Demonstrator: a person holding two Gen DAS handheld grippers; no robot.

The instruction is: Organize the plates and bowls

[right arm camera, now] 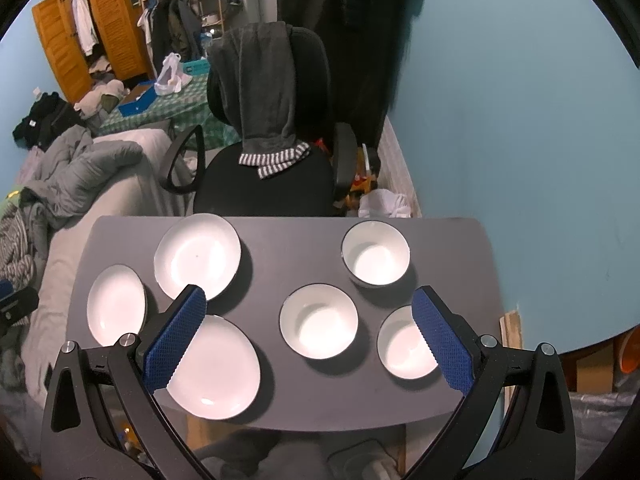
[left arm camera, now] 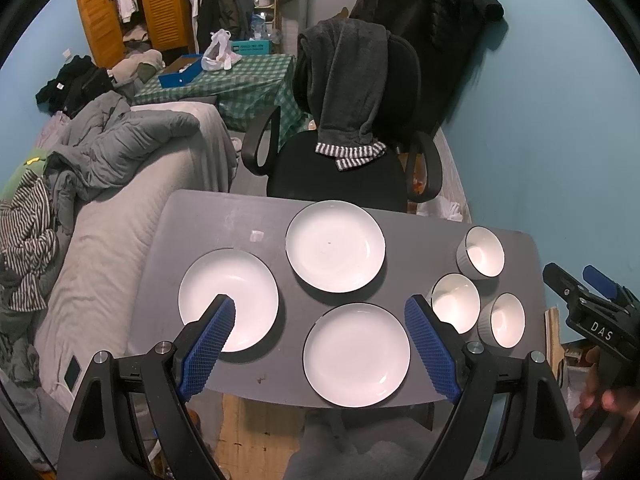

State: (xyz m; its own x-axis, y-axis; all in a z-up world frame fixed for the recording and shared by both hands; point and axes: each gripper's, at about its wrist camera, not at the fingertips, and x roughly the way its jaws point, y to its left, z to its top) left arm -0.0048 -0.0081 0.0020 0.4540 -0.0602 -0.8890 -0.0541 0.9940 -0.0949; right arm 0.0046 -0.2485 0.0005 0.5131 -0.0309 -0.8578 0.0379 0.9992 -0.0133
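Observation:
Three white plates lie on the grey table point(left arm camera: 224, 216): a left plate point(left arm camera: 236, 292), a far plate point(left arm camera: 335, 246) and a near plate point(left arm camera: 356, 354). Three white bowls stand at the right: a far bowl point(left arm camera: 482, 252), a middle bowl point(left arm camera: 454, 302) and a near bowl point(left arm camera: 505, 320). My left gripper point(left arm camera: 320, 300) is open and empty above the near plate. In the right wrist view the table point(right arm camera: 280, 252) holds the same plates point(right arm camera: 198, 256) point(right arm camera: 116, 304) point(right arm camera: 216, 368) and bowls point(right arm camera: 376, 254) point(right arm camera: 319, 321) point(right arm camera: 404, 344). My right gripper point(right arm camera: 310, 294) is open and empty above the middle bowl, and it also shows in the left wrist view point(left arm camera: 592, 304).
A black office chair point(left arm camera: 344, 152) draped with a dark garment stands behind the table. A bed point(left arm camera: 120, 216) with grey bedding runs along the left. The blue wall point(right arm camera: 520, 160) is close on the right.

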